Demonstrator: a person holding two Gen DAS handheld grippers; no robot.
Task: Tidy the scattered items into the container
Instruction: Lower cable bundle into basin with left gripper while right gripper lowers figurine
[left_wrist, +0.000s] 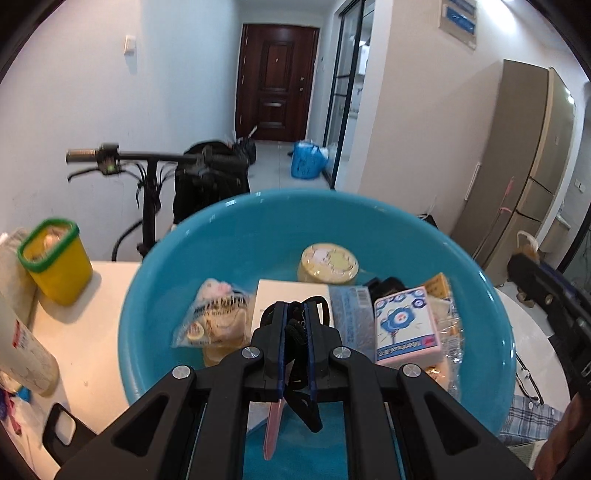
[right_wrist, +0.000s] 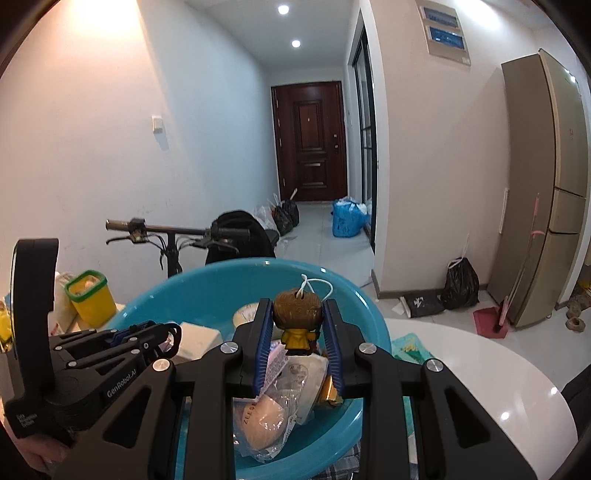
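A blue basin (left_wrist: 258, 199) sits on the white table and holds a round yellow tin (left_wrist: 330, 263), a white box (left_wrist: 291, 291), a bagged snack (left_wrist: 212, 317) and a pink tissue pack (left_wrist: 406, 325). My left gripper (left_wrist: 295, 306) hangs over the basin's near side, shut on a black cord (left_wrist: 295, 332); a pink strip (left_wrist: 273, 428) dangles below it. In the right wrist view my right gripper (right_wrist: 297, 306) is shut on a small figurine (right_wrist: 297, 321) with a brown head, yellow coat and white loop, above the basin (right_wrist: 221, 267). The left gripper (right_wrist: 162, 332) shows at its left.
A yellow tub with a green rim (left_wrist: 55, 258) and a white bottle (left_wrist: 22, 350) stand left of the basin. Eyeglasses (left_wrist: 528, 380) lie at its right on the table (right_wrist: 480, 369). A scooter handlebar (left_wrist: 147, 158) stands behind the table.
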